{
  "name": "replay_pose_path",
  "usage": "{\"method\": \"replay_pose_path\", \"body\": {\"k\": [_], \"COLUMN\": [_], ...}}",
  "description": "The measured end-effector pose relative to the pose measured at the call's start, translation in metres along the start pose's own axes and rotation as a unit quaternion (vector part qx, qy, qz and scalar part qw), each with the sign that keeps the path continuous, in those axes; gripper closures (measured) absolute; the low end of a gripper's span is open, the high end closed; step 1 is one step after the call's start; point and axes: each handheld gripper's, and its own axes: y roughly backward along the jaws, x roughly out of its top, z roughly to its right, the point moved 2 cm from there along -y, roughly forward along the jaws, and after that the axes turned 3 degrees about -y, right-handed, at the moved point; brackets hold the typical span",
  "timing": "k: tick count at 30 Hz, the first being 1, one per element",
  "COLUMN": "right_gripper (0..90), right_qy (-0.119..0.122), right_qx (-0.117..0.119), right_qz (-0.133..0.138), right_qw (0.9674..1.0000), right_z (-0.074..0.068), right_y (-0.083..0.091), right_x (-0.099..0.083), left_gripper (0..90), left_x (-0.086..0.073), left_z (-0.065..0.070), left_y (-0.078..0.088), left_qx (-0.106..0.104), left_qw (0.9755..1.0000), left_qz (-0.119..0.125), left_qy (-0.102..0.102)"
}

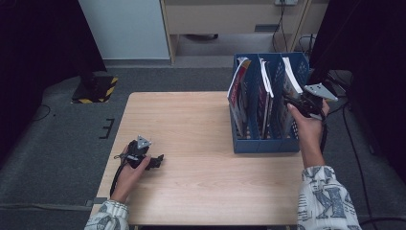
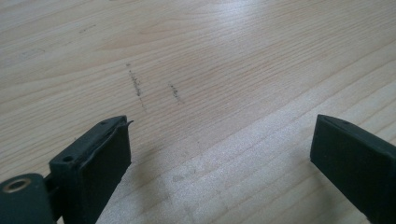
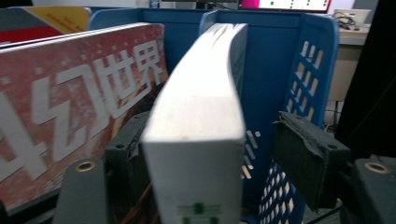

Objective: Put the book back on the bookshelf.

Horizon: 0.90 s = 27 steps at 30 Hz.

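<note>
The wooden desk (image 1: 201,139) takes up the middle of the high view, standing on grey carpet. At its far right corner sits a blue file rack (image 1: 264,143) with three upright compartments, each holding reading matter. In the left compartment a magazine with a red cover (image 1: 238,91) leans to the left; in the middle one stands a second magazine (image 1: 264,96). The right compartment holds a thick white-edged book (image 1: 290,79), standing on end and tilted a little. The person's right hand (image 1: 306,125) reaches in at the rack's right side, and the right gripper (image 1: 298,102) sits at that book. In the right gripper view the book (image 3: 198,135) stands between the two black fingers (image 3: 308,156), which are apart: the right one is clear of it, and the left one lies close beside the cover. The left gripper (image 1: 155,162) rests low over the near left part of the desk, well apart from the rack, its fingers (image 2: 95,163) spread wide over bare wood.
</note>
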Motion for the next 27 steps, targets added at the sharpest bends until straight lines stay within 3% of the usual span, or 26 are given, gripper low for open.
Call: {"method": "replay_pose_path", "body": {"k": [10, 15, 27], "right_gripper": [20.1, 14.4, 11.4], "right_qy": [-0.007, -0.008, -0.022], "right_qx": [0.014, 0.008, 0.007], "right_qz": [-0.015, -0.025, -0.031], "right_qw": [0.9998, 0.9996, 0.9992], "right_z": [-0.002, 0.000, 0.000], "right_y": [0.009, 0.013, 0.026], "right_x": [-0.005, -0.009, -0.013], "left_gripper": [4.8, 4.8, 2.0], "left_x": [0.000, -0.001, -0.002], "left_z": [0.000, 0.001, 0.000], "left_y": [-0.001, -0.001, -0.003], "left_qx": [0.001, 0.001, 0.004], "left_qw": [1.0000, 1.0000, 0.9999], "left_qz": [-0.003, -0.005, -0.008], "left_qy": [-0.001, -0.003, 0.005]}}
